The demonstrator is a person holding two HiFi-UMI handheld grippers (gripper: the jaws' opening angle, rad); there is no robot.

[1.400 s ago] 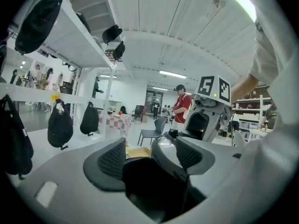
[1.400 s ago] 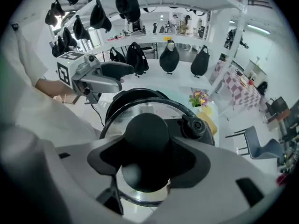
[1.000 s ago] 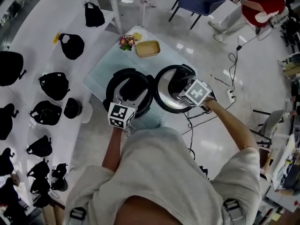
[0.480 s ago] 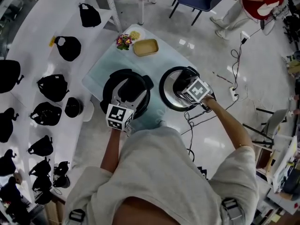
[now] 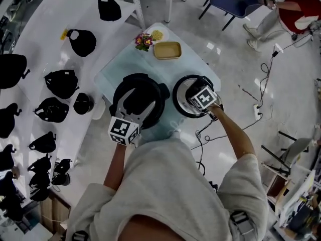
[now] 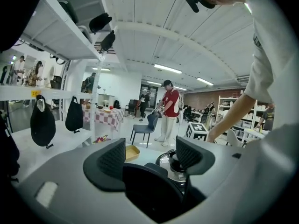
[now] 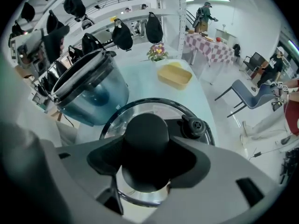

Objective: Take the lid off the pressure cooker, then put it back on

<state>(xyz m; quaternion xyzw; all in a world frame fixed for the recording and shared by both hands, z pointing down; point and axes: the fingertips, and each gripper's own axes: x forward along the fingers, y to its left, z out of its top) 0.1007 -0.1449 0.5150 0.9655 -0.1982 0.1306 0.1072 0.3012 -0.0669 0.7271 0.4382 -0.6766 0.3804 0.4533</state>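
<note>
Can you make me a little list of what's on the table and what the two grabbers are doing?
pressure cooker: on the table, open, no lid on it
lid: to the cooker's right, held by its knob
right gripper: shut on the lid's knob
left gripper: at the cooker's near edge, jaws apart, grip unclear
also on table: yellow tray, flowers

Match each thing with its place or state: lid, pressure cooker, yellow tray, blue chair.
1. lid
2. pressure cooker
3. yellow tray
4. blue chair

a. on the floor beyond the table
b. knob between the right gripper's jaws
c. open, on the table's left side
d. at the table's far end, beside flowers

Pairs: 1-b, 2-c, 3-d, 4-a
</note>
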